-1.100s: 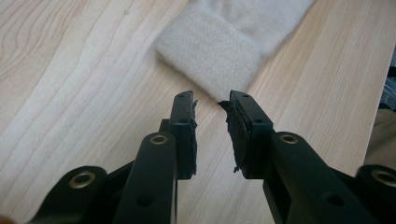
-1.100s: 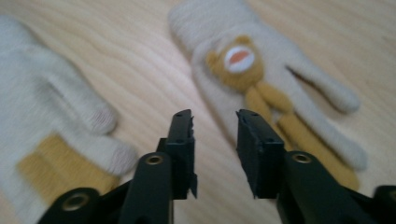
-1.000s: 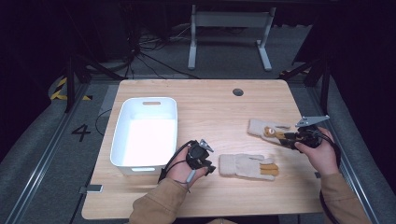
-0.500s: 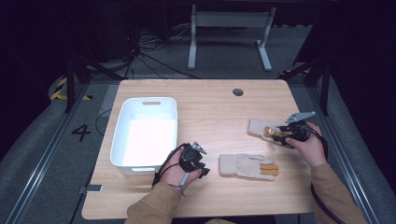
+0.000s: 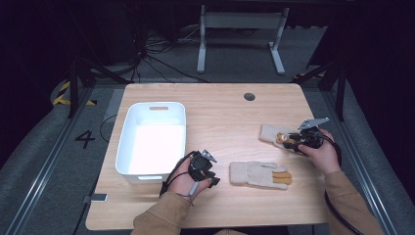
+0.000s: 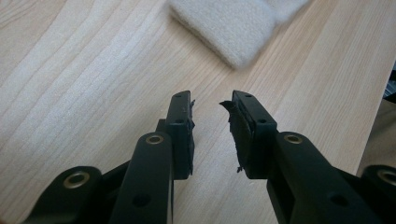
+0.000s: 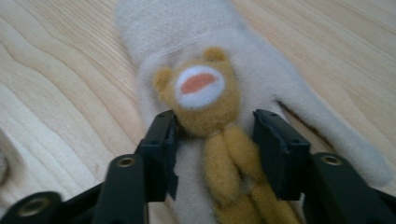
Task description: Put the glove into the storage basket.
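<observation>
The far glove (image 7: 205,93) lies flat near the table's (image 5: 220,112) 3 o'clock edge, its fingertips cut off at the bottom of the right gripper view. It is cream fleece with a tan bear face sewn on. There are two gloves; the near glove (image 5: 259,175) lies at 5 o'clock. The right gripper (image 7: 215,140) straddles the bear, jaws apart, clamping nothing. The left gripper (image 6: 212,116) hangs part-open and empty. One white bin (image 5: 128,142) sits at 9 o'clock.

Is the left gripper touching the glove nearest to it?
Apart. The left gripper view shows the left gripper open with bare table between its jaw tips and the cream glove ahead; the high view shows the same gap.
</observation>
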Available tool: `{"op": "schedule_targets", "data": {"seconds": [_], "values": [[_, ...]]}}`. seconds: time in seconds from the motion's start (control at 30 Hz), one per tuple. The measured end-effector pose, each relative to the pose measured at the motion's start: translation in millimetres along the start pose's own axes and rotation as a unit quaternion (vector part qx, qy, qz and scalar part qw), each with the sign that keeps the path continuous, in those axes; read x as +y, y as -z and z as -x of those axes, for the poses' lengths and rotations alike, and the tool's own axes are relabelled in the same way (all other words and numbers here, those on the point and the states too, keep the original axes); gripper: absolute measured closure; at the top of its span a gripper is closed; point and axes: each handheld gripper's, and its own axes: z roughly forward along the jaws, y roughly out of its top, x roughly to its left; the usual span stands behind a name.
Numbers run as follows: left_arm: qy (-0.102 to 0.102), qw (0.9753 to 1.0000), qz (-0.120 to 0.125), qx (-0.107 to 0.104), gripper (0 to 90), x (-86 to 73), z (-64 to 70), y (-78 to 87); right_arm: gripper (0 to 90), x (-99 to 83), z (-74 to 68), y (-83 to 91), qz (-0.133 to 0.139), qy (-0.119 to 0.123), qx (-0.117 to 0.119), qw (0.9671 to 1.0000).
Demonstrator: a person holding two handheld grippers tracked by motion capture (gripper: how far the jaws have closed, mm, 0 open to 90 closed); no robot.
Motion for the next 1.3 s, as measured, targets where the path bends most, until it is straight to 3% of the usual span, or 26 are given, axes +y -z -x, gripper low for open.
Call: {"op": "schedule_targets", "data": {"seconds": [0.13, 0.4, 0.63, 0.93, 1.3], "values": [[0.001, 1.0000, 0.000, 0.000, 69.7, -0.2, -0.1, -0.1, 66.5, 0.7, -3.4, 1.7, -0.008, 0.000, 0.008, 0.9999], [0.001, 1.0000, 0.000, -0.001, 69.6, -0.1, -0.5, 0.4, 76.6, 1.6, -5.9, 4.7, -0.013, -0.010, 0.011, 0.9998], [0.004, 1.0000, 0.005, -0.001, 69.6, 0.3, -1.1, 1.6, 78.7, 7.8, -11.1, 16.7, 0.009, 0.000, 0.002, 1.0000], [-0.004, 1.0000, 0.004, -0.007, 69.3, 4.5, 0.1, 0.5, 78.9, 23.8, -29.7, 48.0, 0.046, 0.040, -0.009, 0.9981], [-0.012, 0.9998, 0.010, -0.013, 68.9, 12.9, 1.4, -0.3, 78.9, 32.3, -55.3, 70.9, 0.064, 0.076, 0.007, 0.9950]]}}
